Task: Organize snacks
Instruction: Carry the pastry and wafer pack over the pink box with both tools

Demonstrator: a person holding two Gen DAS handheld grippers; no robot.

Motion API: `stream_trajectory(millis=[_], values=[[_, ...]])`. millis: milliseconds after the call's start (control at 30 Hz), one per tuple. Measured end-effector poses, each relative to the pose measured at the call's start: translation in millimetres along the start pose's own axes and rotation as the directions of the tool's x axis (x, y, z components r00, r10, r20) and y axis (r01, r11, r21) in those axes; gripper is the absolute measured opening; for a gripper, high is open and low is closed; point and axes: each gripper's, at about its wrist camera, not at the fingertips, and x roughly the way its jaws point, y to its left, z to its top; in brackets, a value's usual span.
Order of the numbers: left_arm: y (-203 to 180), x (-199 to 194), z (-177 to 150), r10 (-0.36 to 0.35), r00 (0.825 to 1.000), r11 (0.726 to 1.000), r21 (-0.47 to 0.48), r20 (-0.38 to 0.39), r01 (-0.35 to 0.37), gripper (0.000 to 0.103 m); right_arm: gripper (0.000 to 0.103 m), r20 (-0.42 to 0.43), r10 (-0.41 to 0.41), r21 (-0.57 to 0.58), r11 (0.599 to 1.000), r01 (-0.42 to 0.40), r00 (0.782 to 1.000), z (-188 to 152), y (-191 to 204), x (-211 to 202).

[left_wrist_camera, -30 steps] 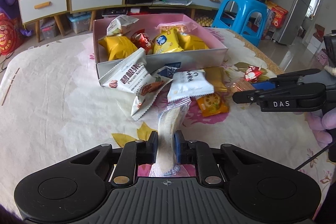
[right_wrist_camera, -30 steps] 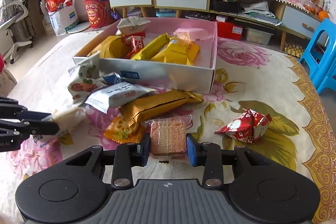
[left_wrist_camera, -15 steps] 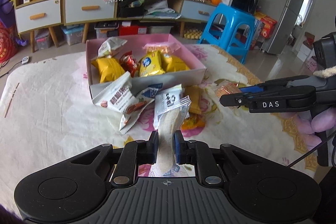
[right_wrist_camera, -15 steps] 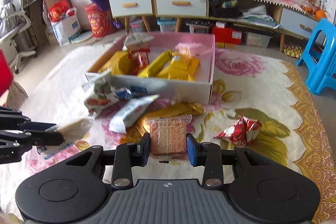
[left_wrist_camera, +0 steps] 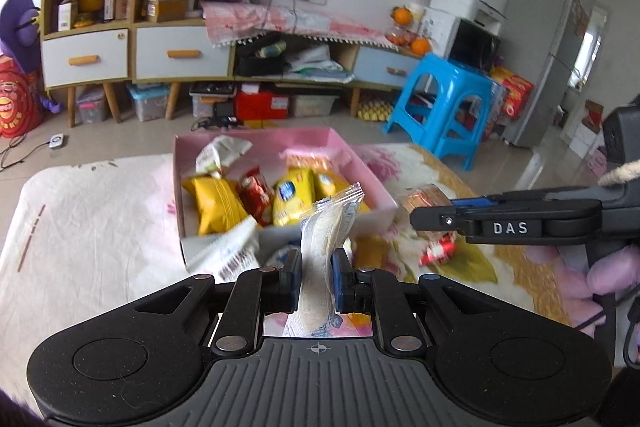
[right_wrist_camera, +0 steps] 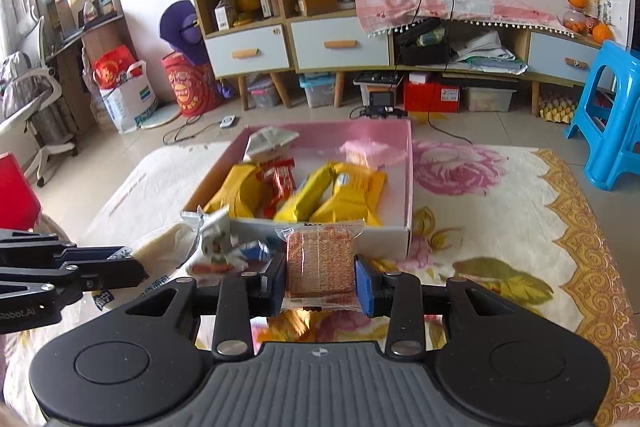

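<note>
My left gripper (left_wrist_camera: 315, 277) is shut on a pale clear-wrapped snack pack (left_wrist_camera: 326, 231) that stands up between its blue pads, lifted off the table. My right gripper (right_wrist_camera: 320, 281) is shut on a square pack of brown crackers (right_wrist_camera: 320, 259), also held in the air. Beyond both sits the pink open box (left_wrist_camera: 256, 143) (right_wrist_camera: 409, 163) holding several yellow, red and white snack bags. From the left wrist view, the right gripper (left_wrist_camera: 416, 217) comes in from the right with the cracker pack (left_wrist_camera: 424, 197). Seen from the right wrist, the left gripper (right_wrist_camera: 136, 267) comes in from the left with its pale pack (right_wrist_camera: 160, 247).
Loose snacks lie on the floral tablecloth (right_wrist_camera: 500, 227) in front of the box: white bags (left_wrist_camera: 236, 255) (right_wrist_camera: 218, 247) and a small red packet (left_wrist_camera: 438, 251). A blue stool (left_wrist_camera: 444, 107) stands right of the table. Cabinets (right_wrist_camera: 320, 43) line the far wall.
Both grippers have risen with their packs off the table. The box and the loose snacks now look lower and farther away in both views.
</note>
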Motion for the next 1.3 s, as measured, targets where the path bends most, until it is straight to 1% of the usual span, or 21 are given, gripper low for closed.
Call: stream_trajectory(millis=[200,367,567,767,967,1100,1233,1300], values=[[7,13,15,0.033,0.999,0.998,-0.045,0.030,-0.032,0.013,0.027,0.030,-0.002,0.046,0.999,0.000,1.000,17,-4,9],[10,31,26,0.060,0.997,0.995,-0.087,0.044,-0.056,0.013,0.027,0.038,-0.003,0.083,0.997,-0.001,0.999,26,-9,24],[17,57,46,0.080,0.996,0.993,-0.093,0.046,-0.075,0.013,0.027,0.039,-0.017,0.089,0.996,0.013,0.999,30,-17,44],[24,93,66,0.085,0.996,0.989,-0.126,0.041,-0.079,0.013,0.027,0.025,0.010,0.160,0.987,-0.014,1.000,32,-34,65],[26,131,77,0.096,0.995,0.985,-0.146,0.014,-0.093,0.013,0.027,0.021,0.012,0.229,0.973,-0.016,1.000,34,-46,84],[24,152,79,0.109,0.994,0.983,-0.148,0.000,-0.108,0.013,0.027,0.012,0.000,0.246,0.969,-0.002,1.000,31,-50,90],[24,165,80,0.136,0.990,0.979,-0.150,-0.019,-0.138,0.014,0.028,0.014,-0.001,0.260,0.966,-0.003,1.000,30,-56,91],[25,171,81,0.158,0.987,0.975,-0.152,-0.036,-0.161,0.016,0.029,0.016,0.002,0.260,0.966,-0.006,1.000,31,-57,91]])
